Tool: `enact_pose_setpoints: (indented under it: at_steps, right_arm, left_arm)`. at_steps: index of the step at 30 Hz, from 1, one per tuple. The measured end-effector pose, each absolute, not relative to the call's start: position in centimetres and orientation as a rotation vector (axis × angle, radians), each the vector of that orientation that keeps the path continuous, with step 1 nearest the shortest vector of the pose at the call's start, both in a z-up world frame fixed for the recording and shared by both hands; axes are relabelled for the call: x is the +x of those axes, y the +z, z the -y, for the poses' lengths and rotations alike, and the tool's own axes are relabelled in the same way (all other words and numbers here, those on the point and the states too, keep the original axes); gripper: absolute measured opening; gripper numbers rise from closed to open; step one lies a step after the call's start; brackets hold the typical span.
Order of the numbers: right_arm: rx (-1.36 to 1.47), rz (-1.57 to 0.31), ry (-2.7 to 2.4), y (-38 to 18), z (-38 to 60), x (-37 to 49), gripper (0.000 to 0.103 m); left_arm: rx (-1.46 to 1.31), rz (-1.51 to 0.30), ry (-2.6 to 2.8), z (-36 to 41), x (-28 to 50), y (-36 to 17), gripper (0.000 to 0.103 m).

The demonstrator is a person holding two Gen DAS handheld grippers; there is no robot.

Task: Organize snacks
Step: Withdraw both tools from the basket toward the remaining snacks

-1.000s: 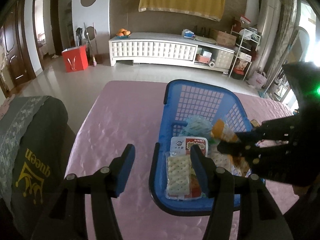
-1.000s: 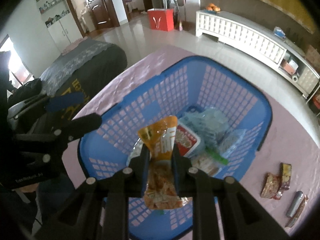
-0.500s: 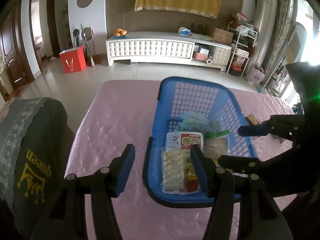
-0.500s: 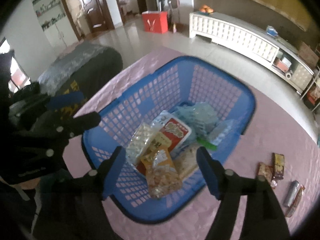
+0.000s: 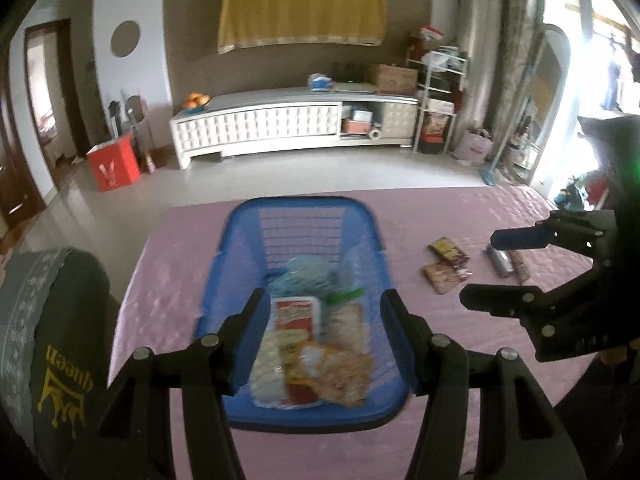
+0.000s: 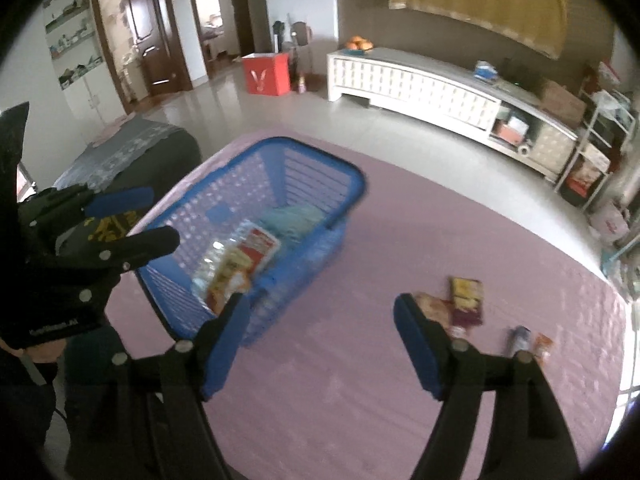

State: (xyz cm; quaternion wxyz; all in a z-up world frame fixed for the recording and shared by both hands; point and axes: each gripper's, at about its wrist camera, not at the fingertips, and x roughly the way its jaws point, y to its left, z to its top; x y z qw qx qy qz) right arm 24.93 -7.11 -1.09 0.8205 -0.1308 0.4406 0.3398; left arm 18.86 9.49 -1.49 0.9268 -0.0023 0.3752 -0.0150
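Blue slatted basket (image 5: 300, 216) sits on the pink quilted table cover (image 5: 460, 208), at roughly 11 o'clock on the table as seen from the right wrist camera. Inside it lie several snack packs, blurred: an orange crisp packet (image 5: 328, 372) on top at the near end, a red-and-white tray pack (image 5: 294, 312) just behind it, a pale cracker pack (image 5: 268, 360) beside them, and a light blue crinkled bag (image 5: 308, 280) at the far end. The left gripper (image 5: 320, 340) hangs over the near rim of the basket, fingers spread to either side of the packs, nothing between them and no pad touching anything. The right gripper (image 6: 320, 344) hovers over bare cover at about 5 o'clock from the basket, its blue-padded fingers (image 6: 416, 344) standing wide apart and empty. Well apart from the basket, at its 3 o'clock in the left wrist view, loose snacks remain on the cover: two small dark red and yellow packets (image 6: 464, 300) touching or nearly touching each other, then a silvery tube-shaped stick (image 6: 518, 336) and a thin orange-striped stick (image 6: 544, 344) just beside it. The right gripper's right finger tip overlaps the nearer packet in its own view; contact cannot be told. Beyond the table: a dark cushion with yellow lettering (image 5: 64, 368) at 9 o'clock, a white low cabinet (image 5: 280, 124) at 12 o'clock, a red box (image 5: 114, 164) on the floor.
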Motion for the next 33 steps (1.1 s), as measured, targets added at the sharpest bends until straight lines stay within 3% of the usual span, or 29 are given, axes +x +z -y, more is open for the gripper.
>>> enact_pose_setpoints:
  at_steps: [16, 20, 21, 23, 33]
  right_arm:
    - [-0.255, -0.966, 0.595, -3.4, 16.8, 27.5, 0.079]
    - [-0.226, -0.975, 0.571, -4.4, 18.2, 28.9, 0.085]
    - [-0.221, -0.976, 0.56, -4.8, 18.6, 29.4, 0.087]
    - [-0.213, -0.981, 0.55, -5.5, 19.0, 30.3, 0.089]
    - [-0.16, -1.067, 0.525, -10.7, 19.3, 36.0, 0.095]
  left_arm:
    - [0.063, -0.846, -0.182, 2.7, 24.9, -4.3, 0.055]
    - [0.054, -0.872, -0.187, 3.8, 26.1, -5.4, 0.055]
    - [0.054, -0.878, -0.185, 4.1, 26.4, -5.7, 0.057]
    - [0.063, -0.892, -0.16, 4.3, 27.2, -6.4, 0.073]
    - [0.095, -0.962, -0.139, 5.1, 31.2, -10.2, 0.073]
